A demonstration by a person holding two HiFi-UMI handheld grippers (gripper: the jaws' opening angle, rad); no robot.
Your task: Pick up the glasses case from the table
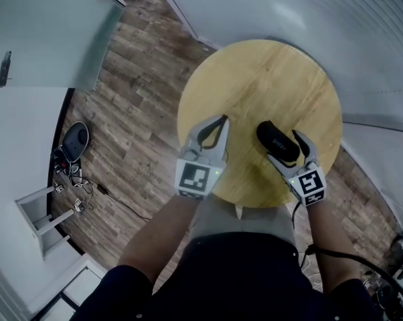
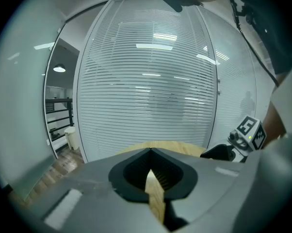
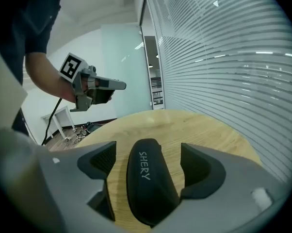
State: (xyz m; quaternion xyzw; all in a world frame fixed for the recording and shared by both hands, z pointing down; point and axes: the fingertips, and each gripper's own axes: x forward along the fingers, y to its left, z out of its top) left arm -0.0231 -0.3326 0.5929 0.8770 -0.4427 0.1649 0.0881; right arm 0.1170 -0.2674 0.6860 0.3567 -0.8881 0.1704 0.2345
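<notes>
The black glasses case (image 1: 276,141) lies on the round wooden table (image 1: 255,79), near its front right edge. My right gripper (image 1: 282,145) is open and straddles the case; in the right gripper view the case (image 3: 148,178) lies lengthwise between the two pads, with bare wood showing on either side. My left gripper (image 1: 222,120) is shut with nothing in it, its tips meeting over the table's front left part. In the left gripper view its jaws (image 2: 150,150) are closed, and the right gripper's marker cube (image 2: 249,131) shows at the far right.
The table stands on a wooden plank floor (image 1: 134,92), close to a glass wall with blinds (image 1: 362,32). A dark round device with tangled cables (image 1: 74,141) lies on the floor at the left, beside white furniture (image 1: 44,212). The person's legs are against the table's near edge.
</notes>
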